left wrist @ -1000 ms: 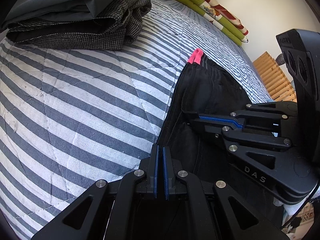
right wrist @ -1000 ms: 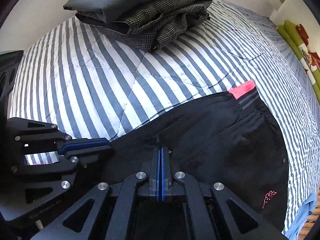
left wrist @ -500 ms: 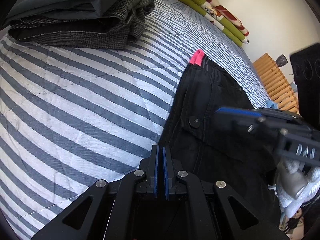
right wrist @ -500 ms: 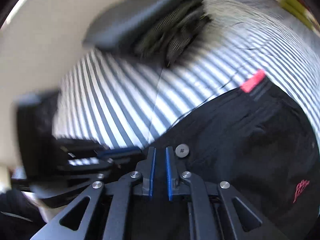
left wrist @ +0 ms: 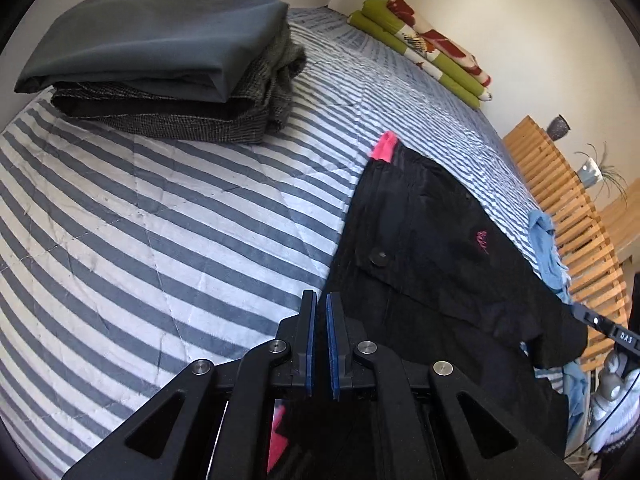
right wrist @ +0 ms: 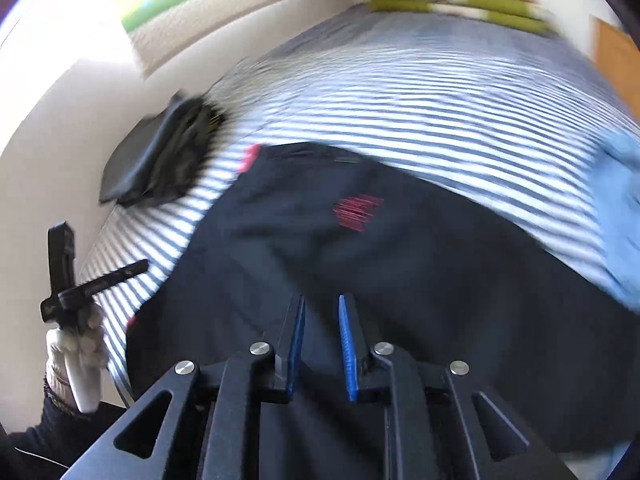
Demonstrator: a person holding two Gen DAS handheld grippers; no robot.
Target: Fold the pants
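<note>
Since the earlier frame, the right gripper point(right wrist: 322, 344) had released and swung away, jaws parted; the left gripper point(left wrist: 320, 336) had slightly opened jaws, holding nothing. The black pants point(left wrist: 432, 240) lay on the striped bed point(left wrist: 160, 220) (soft, limp; best pinched at the waistband).

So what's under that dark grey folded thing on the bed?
Under the dark grey folded garment sits a folded speckled tweed garment, both stacked on the striped quilt. Whether anything lies deeper in the pile is hidden.

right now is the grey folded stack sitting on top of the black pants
No, the folded stack rests on the striped bedcover, clear of the black pants.
</note>
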